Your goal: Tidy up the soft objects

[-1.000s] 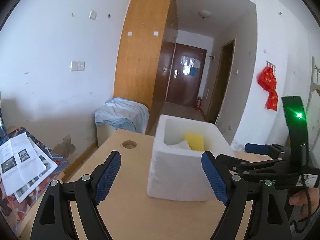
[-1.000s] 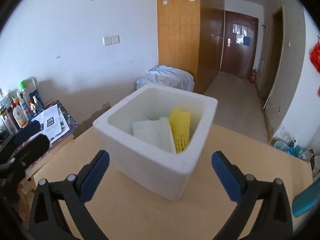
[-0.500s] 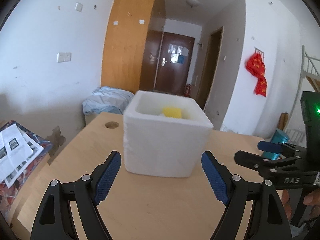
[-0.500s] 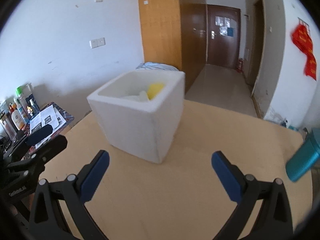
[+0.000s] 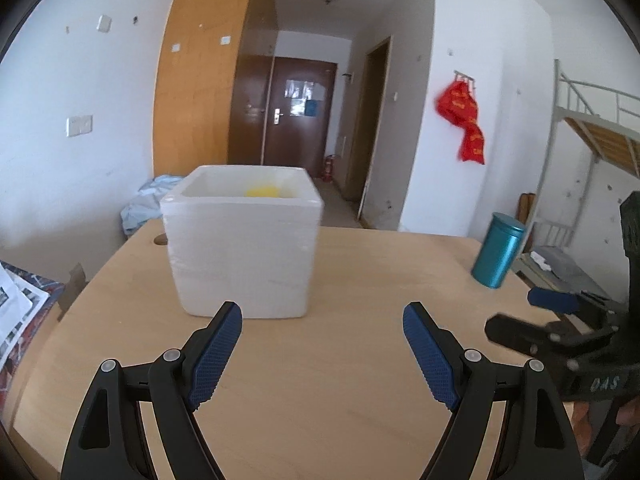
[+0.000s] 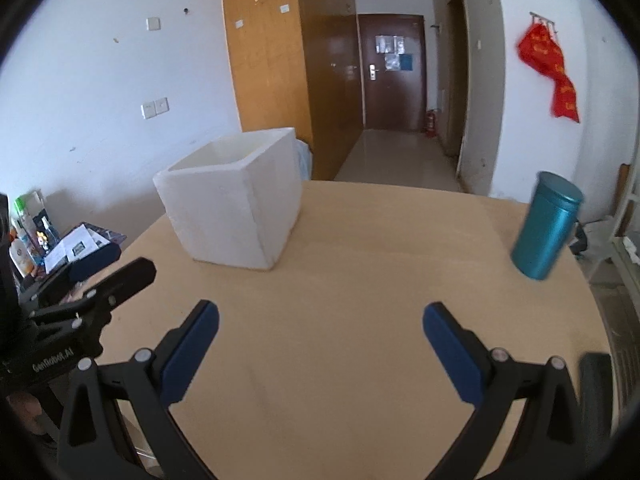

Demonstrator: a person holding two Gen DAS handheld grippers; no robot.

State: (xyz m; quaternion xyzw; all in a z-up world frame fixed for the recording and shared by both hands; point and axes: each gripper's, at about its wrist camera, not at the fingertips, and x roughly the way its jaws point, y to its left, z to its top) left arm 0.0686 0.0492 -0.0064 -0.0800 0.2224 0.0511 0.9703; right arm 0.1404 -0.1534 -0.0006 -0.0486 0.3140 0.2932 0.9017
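A white foam box [image 5: 242, 254] stands on the wooden table [image 5: 340, 360], also seen as the foam box [image 6: 232, 216] in the right wrist view. Over its rim shows the top of a yellow soft object [image 5: 262, 191]; the rest of its contents is hidden. My left gripper [image 5: 322, 354] hangs open in front of the box, with nothing between its blue pads. My right gripper [image 6: 320, 354] is open too, over bare table to the right of the box. Each gripper shows at the edge of the other's view.
A teal metal canister [image 6: 546, 226] stands near the table's right edge, the same canister [image 5: 498, 256] in the left view. A low side table with papers [image 6: 74, 246] and bottles sits left. A bunk bed frame [image 5: 592, 120] is at the right; a corridor leads to a brown door.
Both grippers have drawn back from the foam box and sunk a little, so the box looks smaller and farther. The teal canister has come into both views. Jaws stay wide apart.
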